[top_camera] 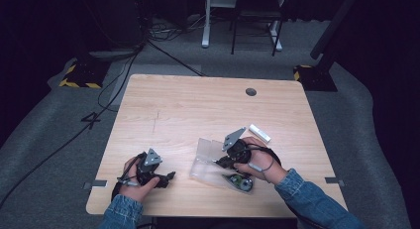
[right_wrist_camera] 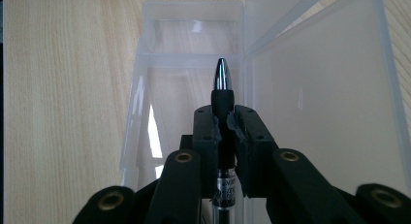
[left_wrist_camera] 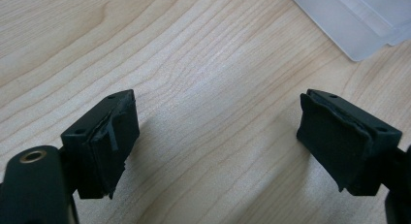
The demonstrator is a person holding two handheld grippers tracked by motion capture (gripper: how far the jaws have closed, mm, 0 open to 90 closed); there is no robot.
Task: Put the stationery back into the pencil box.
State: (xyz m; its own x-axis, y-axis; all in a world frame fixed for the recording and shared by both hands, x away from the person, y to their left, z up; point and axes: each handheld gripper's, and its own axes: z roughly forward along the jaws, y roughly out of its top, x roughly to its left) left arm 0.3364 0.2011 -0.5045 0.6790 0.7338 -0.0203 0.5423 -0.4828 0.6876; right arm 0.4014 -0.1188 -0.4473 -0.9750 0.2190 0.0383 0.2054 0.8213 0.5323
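Your right gripper (right_wrist_camera: 224, 124) pinched a pen (right_wrist_camera: 223, 83) over the open clear plastic case (right_wrist_camera: 320, 98); your left gripper (left_wrist_camera: 213, 136) rested spread on the table (left_wrist_camera: 194, 49), well left.

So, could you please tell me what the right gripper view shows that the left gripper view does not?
Right gripper view: the right gripper shut on a black pen with a silver tip, pointing into the box's open tray. Left gripper view: the left gripper, open with nothing between its jaws, above bare tabletop. Both share the clear plastic hinged box and the light wooden table.
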